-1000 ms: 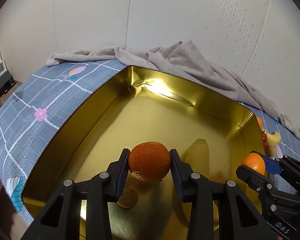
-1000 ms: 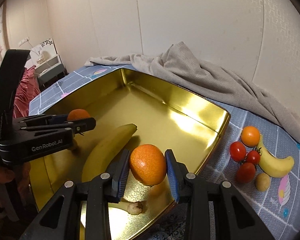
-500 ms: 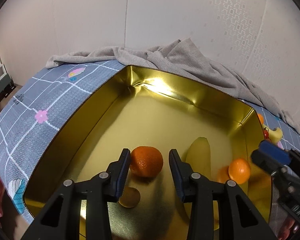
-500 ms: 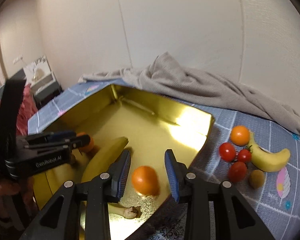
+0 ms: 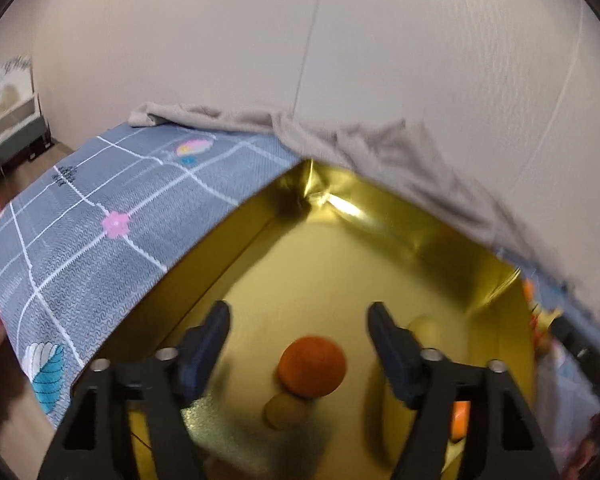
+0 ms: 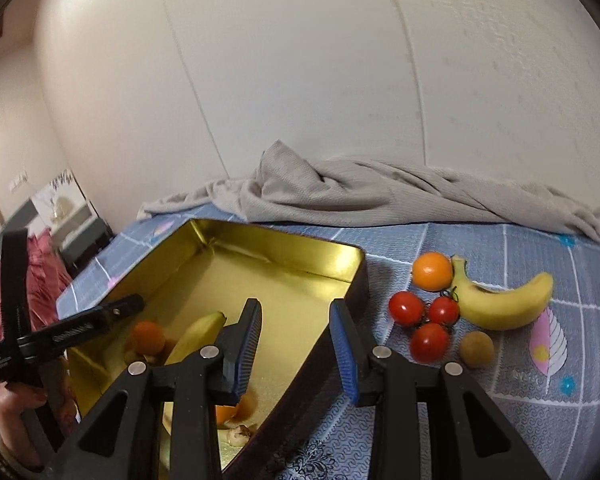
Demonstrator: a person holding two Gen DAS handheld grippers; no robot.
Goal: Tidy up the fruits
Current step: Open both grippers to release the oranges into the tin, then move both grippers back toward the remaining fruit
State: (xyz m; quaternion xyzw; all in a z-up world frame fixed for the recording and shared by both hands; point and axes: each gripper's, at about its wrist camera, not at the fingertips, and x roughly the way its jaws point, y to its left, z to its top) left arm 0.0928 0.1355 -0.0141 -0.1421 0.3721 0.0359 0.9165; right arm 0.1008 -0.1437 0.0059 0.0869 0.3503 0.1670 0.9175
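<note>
A gold tin tray (image 5: 400,240) (image 6: 300,250) lies on the blue patterned cloth. My left gripper (image 5: 298,338) is open above the tray, and an orange (image 5: 312,366) rests on the tray floor below it. My right gripper (image 6: 296,338) is open over the tray's right wall. Inside the tray the right wrist view shows a banana (image 6: 196,334), one orange (image 6: 149,337) near the left gripper (image 6: 66,330) and a second orange (image 6: 230,412) partly hidden behind my right finger. Outside on the cloth lie an orange (image 6: 432,271), a banana (image 6: 504,306), three tomatoes (image 6: 428,320) and a small tan fruit (image 6: 477,349).
A grey blanket (image 6: 380,196) is bunched along the wall behind the tray. The cloth's left edge (image 5: 28,360) drops off to the floor, with a small cabinet (image 5: 12,120) beyond. A hand (image 6: 16,396) holds the left gripper.
Both grippers let go of their oranges, opened wide and pulled up and back. Both oranges now rest in the tray. The right gripper has shifted right toward the loose fruit.
</note>
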